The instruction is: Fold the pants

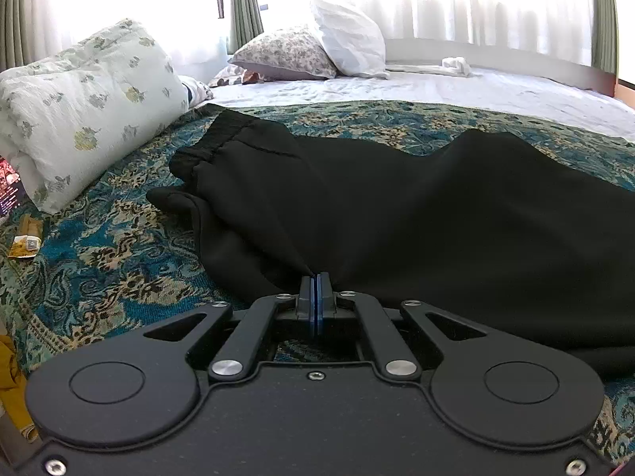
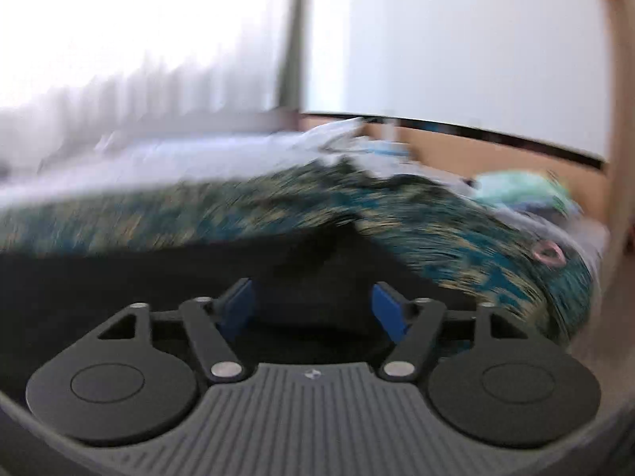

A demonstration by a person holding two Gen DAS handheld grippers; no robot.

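Black pants point(image 1: 416, 214) lie across a teal patterned bedspread point(image 1: 119, 254), the elastic waistband point(image 1: 206, 154) toward the upper left. My left gripper point(image 1: 314, 277) is shut on a pinch of the pants fabric at their near edge. In the right wrist view, which is motion-blurred, my right gripper point(image 2: 313, 305) is open with its blue pads point(image 2: 387, 309) wide apart. It hovers just above the black pants point(image 2: 119, 277), and nothing shows between its pads.
A rolled floral quilt point(image 1: 83, 107) lies at the left, with pillows point(image 1: 317, 47) behind on a white sheet point(image 1: 476, 91). Small packets point(image 1: 25, 238) and yellow cloth point(image 1: 10, 380) lie at the left edge. The bed's right edge point(image 2: 571, 309) drops to the floor.
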